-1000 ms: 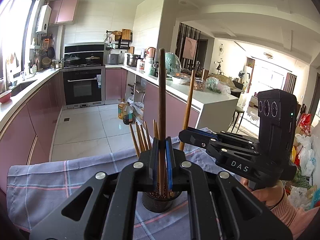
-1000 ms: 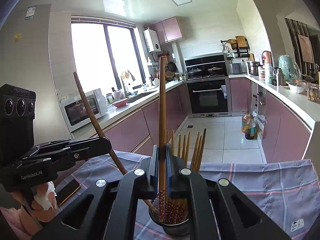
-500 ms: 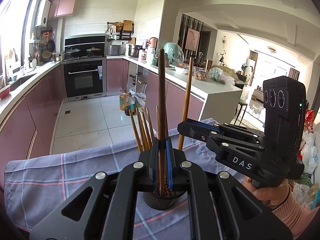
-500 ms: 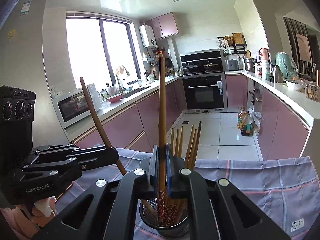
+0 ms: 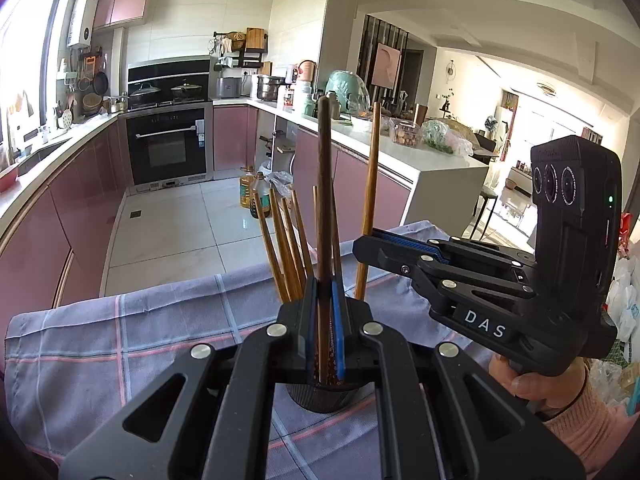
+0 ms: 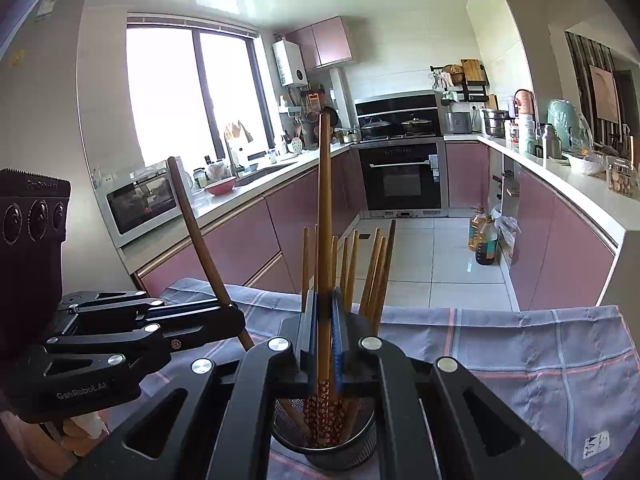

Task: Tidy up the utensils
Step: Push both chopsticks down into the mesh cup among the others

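Now both claws pinch chopsticks: left gripper (image 5: 325, 300) clamps a dark chopstick (image 5: 323, 184), right gripper (image 6: 324, 312) a brown chopstick (image 6: 325, 200), both upright, lower ends inside the mesh holder (image 6: 340, 446).

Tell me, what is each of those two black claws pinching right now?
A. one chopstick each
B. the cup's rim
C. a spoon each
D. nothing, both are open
A: the left gripper and right gripper each clamp one upright chopstick, lower end in the mesh holder.
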{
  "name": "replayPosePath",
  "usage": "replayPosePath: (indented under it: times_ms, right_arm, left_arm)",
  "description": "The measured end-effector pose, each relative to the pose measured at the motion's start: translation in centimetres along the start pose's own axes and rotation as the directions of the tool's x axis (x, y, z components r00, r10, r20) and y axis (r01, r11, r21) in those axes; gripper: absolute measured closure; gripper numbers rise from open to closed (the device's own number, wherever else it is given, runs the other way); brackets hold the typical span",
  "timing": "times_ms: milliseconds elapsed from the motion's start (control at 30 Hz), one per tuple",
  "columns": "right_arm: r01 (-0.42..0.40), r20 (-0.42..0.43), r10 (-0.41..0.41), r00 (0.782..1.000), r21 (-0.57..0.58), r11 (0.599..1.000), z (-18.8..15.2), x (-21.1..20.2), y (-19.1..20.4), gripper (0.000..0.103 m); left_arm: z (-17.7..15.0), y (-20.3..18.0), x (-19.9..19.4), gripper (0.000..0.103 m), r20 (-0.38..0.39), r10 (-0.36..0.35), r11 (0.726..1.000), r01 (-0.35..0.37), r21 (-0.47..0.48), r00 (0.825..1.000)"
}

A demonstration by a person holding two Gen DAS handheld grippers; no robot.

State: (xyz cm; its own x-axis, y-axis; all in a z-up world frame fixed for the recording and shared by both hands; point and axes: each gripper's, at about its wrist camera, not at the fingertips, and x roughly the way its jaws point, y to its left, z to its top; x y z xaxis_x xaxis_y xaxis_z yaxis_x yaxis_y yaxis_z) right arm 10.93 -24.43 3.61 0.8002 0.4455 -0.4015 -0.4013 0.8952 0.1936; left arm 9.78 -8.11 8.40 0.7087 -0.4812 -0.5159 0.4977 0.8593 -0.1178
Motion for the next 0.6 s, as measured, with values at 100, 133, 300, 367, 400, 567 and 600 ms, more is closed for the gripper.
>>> replayPosePath:
  times_ms: [100,133,300,367,400,567,600]
  right_arm:
    - [0.002,-0.007,-0.002,1.000,0.002,1.000,-0.2,0.2,-0.1,0.097]
    - [0.002,-0.010,-0.002,1.000,0.003,1.000,-0.3,0.2,-0.1,0.097]
    - [0.003,-0.024,-0.003,1.000,0.008,1.000,-0.7,0.7,-0.4,0.097]
    - [0.005,-0.029,-0.005,1.000,0.010,1.000,-0.9,0.7,-0.5,0.097]
    - [0.004,-0.031,-0.004,1.000,0.010,1.000,-1.0,0.8,-0.4,0.097]
    - [0.002,-0.048,-0.002,0.999,0.012,1.000,-1.5,1.2,-0.5,0.097]
    - [0.002,-0.053,-0.001,0.999,0.011,1.000,-1.6,1.2,-0.5,0.097]
  left_arm:
    - [0.3,0.0,0.2,0.095,-0.010,0.000,1.000,0.000,0.004,1.000]
    - [0.3,-0.1,0.2,0.095,-0.014,0.000,1.000,0.000,0.005,1.000]
    - [0.3,0.0,0.6,0.095,-0.033,-0.001,1.000,0.001,0.009,0.999]
    - [0.3,0.0,0.9,0.095,-0.043,0.001,1.000,0.000,0.010,0.999]
    - [0.1,0.0,1.0,0.095,-0.047,0.000,1.000,0.001,0.010,0.999]
    - [0.0,-0.1,1.9,0.095,-0.065,-0.001,1.000,0.002,0.014,0.998]
    - [0.0,-0.2,2.0,0.095,-0.067,0.000,1.000,0.001,0.015,0.998]
